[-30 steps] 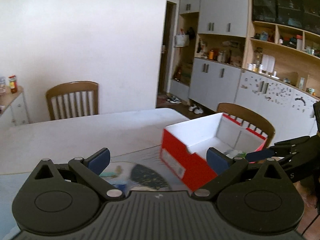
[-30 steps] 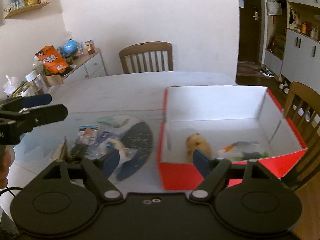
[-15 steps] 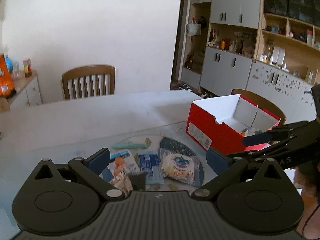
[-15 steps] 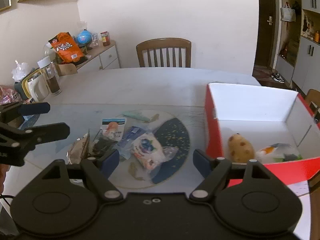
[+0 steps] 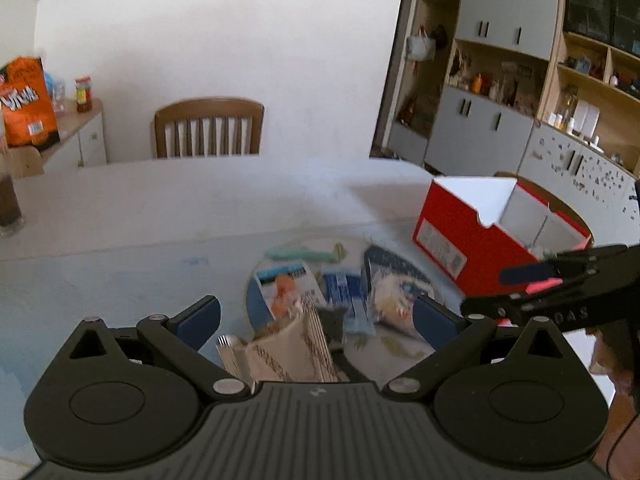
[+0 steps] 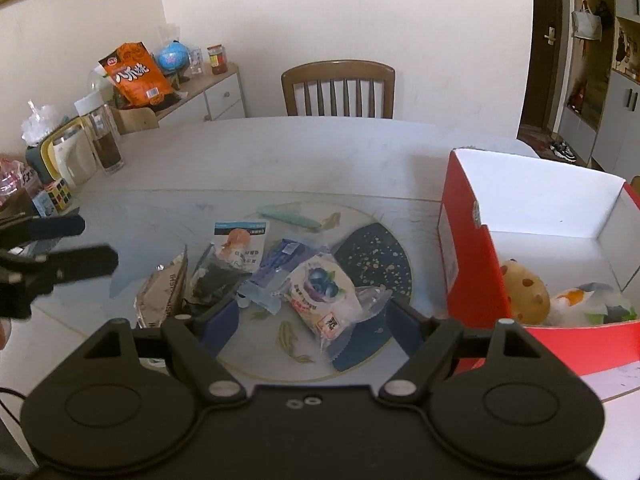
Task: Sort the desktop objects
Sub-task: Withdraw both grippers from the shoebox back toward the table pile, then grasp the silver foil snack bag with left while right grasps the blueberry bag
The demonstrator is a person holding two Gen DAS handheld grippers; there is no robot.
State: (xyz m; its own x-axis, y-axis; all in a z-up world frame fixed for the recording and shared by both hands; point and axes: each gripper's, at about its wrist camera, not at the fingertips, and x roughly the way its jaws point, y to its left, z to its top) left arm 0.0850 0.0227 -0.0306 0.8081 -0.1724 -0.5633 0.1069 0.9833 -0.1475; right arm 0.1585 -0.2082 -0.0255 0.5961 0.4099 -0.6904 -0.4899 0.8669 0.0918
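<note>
Centrally, clear blueberry-print snack packet (image 6: 326,294), crinkled, red open-topped box (image 6: 472,280) beside

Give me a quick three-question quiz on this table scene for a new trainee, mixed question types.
1. True or false: the red box is empty.
2. Which lies closest between the right gripper fingers: A) blueberry bun packet, B) green wrapper, C) puzzle cube?
3. Fill in: both the right gripper and the left gripper are ____.

Key: 1 false, it holds a spotted bun and wrapped items; 2 A; 3 open.
</note>
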